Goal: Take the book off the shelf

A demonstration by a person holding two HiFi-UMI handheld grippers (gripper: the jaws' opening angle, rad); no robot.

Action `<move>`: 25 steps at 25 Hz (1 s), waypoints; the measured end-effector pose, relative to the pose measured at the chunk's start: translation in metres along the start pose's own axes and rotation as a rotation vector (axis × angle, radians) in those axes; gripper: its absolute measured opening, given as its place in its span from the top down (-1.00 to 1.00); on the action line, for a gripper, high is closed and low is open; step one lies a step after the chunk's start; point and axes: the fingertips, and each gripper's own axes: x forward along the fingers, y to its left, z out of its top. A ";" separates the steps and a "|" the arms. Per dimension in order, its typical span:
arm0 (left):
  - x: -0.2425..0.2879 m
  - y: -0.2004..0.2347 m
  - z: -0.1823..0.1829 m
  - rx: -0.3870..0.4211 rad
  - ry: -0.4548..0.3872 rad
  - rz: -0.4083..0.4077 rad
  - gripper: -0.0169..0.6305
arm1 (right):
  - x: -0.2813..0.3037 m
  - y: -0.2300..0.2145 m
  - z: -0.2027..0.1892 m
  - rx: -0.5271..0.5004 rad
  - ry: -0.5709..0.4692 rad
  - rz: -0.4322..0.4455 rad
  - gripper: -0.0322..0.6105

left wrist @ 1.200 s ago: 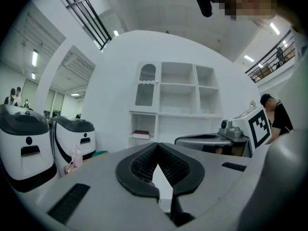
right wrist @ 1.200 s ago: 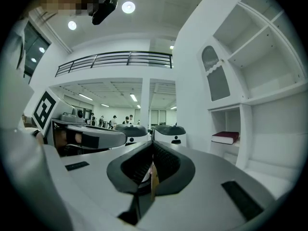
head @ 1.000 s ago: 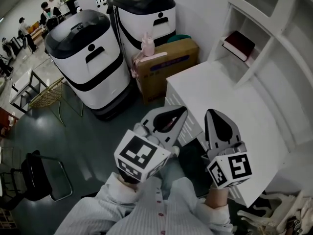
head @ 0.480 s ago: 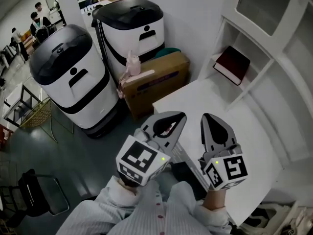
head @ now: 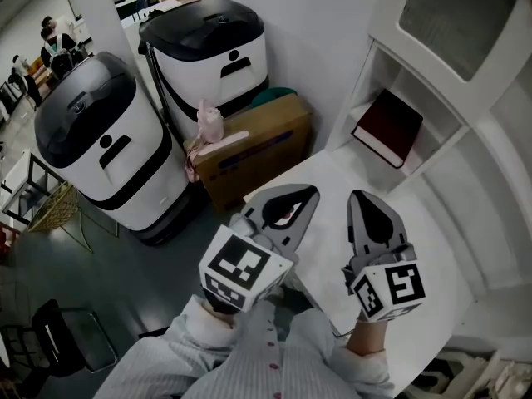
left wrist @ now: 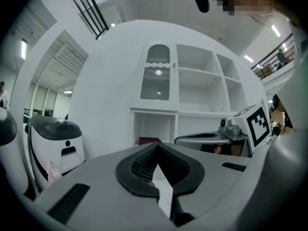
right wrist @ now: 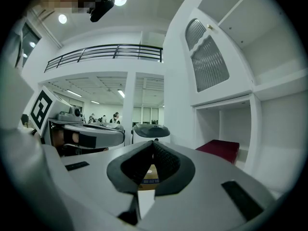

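Nearer now: the book (head: 387, 127), ahead of left tongs (head: 311, 192) and right tongs (head: 358, 196), both pressed together, empty. Risk: arriving unopened, they would shove it deeper into the shelf (head: 356, 90).

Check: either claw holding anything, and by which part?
Nothing held: left claw and right claw shut, empty; dark red rectangular book lies in white shelf.

No legible text or numbers — the printed strip on the cardboard box (head: 264, 142) is too blurred to read.
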 end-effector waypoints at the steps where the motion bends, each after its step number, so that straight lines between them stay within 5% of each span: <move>1: 0.005 0.001 -0.001 0.000 0.004 -0.003 0.92 | 0.002 -0.004 -0.001 0.002 0.002 -0.002 0.86; 13: 0.057 0.014 -0.001 -0.004 0.011 -0.117 0.92 | 0.024 -0.042 -0.009 0.008 0.032 -0.098 0.86; 25: 0.115 0.067 0.006 0.001 0.030 -0.313 0.92 | 0.078 -0.071 -0.006 0.028 0.068 -0.296 0.86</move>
